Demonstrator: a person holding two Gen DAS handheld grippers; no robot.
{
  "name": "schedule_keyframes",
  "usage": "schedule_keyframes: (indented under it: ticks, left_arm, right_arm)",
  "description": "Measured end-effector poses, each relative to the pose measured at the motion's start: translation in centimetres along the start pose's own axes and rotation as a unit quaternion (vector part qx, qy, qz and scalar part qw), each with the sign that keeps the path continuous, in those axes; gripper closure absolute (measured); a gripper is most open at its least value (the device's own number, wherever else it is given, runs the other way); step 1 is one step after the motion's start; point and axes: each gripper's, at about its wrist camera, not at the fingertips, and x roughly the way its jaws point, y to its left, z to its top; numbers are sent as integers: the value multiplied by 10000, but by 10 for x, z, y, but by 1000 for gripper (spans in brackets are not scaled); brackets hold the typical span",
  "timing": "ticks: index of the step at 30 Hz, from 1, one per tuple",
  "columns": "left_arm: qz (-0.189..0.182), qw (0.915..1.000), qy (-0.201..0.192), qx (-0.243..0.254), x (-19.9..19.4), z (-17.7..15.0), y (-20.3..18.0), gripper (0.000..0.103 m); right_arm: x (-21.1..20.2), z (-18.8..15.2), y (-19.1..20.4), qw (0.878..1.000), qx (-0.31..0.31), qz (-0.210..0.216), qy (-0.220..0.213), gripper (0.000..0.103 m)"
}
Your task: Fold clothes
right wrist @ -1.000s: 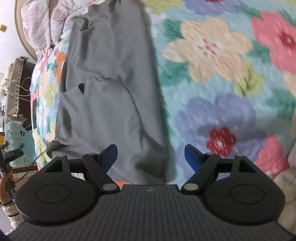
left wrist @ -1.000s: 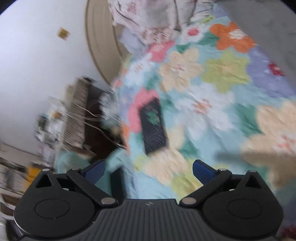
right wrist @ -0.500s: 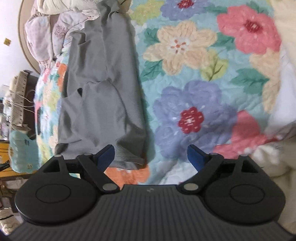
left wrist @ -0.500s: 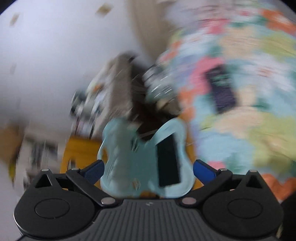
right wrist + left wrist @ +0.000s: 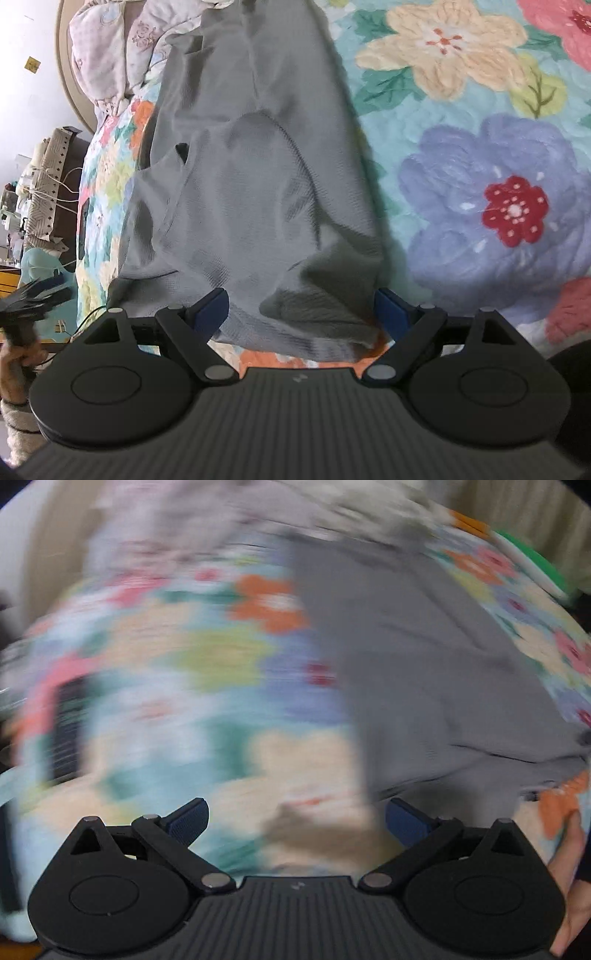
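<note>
- My right gripper (image 5: 301,310) hangs low over the near end of the grey garment (image 5: 251,177), fingers spread wide with the rumpled hem lying between them. I see no pinch on the cloth yet.
- The garment stretches lengthwise away from me on the floral bedspread (image 5: 480,155), already narrowed into a long strip with one side lapped over the other. I judge that leaves an end-to-end fold, which would explain why I am at this short edge.
- My left gripper (image 5: 295,814) is also spread and holds nothing. Its view is badly smeared, so I can only say it sits over bare bedspread (image 5: 207,709), with the grey garment (image 5: 424,657) lying to its right.
- A dark flat object (image 5: 66,727), perhaps a remote, lies on the bedspread far to the left, well apart from the cloth.
- A pale crumpled blanket (image 5: 107,59) is heaped at the far end near the headboard, beside the garment's far end.
- To lift the hem evenly I probably need the left gripper at the hem's other corner.
</note>
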Motion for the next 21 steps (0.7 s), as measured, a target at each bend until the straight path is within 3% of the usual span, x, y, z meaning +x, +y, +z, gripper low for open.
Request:
schedule_keyframes:
  ticks: [3,7,8,9,10,11,12,13,16,21]
  left_arm:
    - [-79,9989,378,274,46,10,-29,1]
    - [286,9939,831,660,74,-11,-56,1]
    - [346,9939,849,620,78,-20,-58,1]
    - [351,9951,762,514,81,-27,-56,1]
    - [313,9966,640,404,82,-31,-54,7]
    - [259,9978,517,310,79,-33,-53,16]
    - [205,9988,393,216,76,-35,-52,49]
    - [179,9994,257,137,69,-35,-51,94]
    - [242,9996,-81,133,47,-22,-51,94]
    - [-371,9975,-564,-223,37,48,-18,94]
  right_arm:
    - [8,-7,10,9988,-292,-394,51,17]
    - [19,-13,19,9946,-652,-802,7,20]
    - [23,-15,23,9922,-814,-944,-16,31]
    - [25,-16,26,9897,-955,-1064,-59,58]
    - [27,-16,29,9871,-1086,-1174,-112,69]
    - [28,-17,32,9841,-1217,-1284,-165,87]
    - [27,-16,34,9829,-1295,-1286,-263,88]
    - [25,-14,37,9824,-1348,-1236,-382,88]
    - [16,2,45,9844,-1321,-911,-717,89]
    - [3,87,69,9861,-1145,-419,-1128,90]
